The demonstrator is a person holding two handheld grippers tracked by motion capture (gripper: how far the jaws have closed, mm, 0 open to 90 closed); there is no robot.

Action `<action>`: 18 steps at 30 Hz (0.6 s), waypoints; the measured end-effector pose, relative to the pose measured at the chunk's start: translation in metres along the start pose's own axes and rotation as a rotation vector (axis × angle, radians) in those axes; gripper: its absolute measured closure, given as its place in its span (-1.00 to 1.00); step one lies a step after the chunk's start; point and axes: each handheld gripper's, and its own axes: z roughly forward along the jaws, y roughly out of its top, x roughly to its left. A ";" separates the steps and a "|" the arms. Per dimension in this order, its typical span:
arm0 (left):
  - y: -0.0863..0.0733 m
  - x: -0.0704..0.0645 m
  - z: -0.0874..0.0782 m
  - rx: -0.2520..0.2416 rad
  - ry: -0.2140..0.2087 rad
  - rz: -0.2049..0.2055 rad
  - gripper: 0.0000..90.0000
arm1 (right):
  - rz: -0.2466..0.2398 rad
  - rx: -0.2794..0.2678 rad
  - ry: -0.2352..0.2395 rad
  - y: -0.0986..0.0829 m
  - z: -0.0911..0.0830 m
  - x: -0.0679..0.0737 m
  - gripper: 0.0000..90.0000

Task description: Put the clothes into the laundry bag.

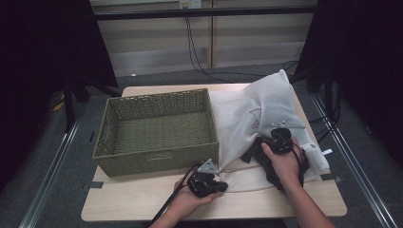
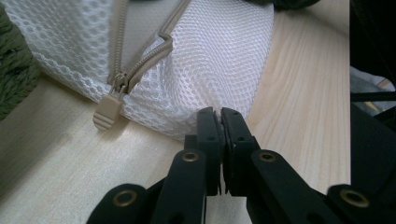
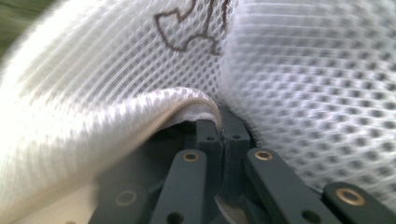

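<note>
A white mesh laundry bag lies on the right half of the wooden table. My left gripper is shut on the bag's near left corner, just right of the beige zipper pull. My right gripper is shut on the edge of the bag's opening, with the mesh bulging over it. A dark cloth shows at the bag's mouth around the right hand.
A green woven basket stands empty on the table's left half, touching the bag's left side. Bare table runs along the front edge. Cables and metal rails lie on the floor around the table.
</note>
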 end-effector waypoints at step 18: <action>0.001 -0.002 0.002 -0.006 0.032 0.001 0.94 | -0.109 0.247 -0.064 -0.024 -0.020 -0.003 0.97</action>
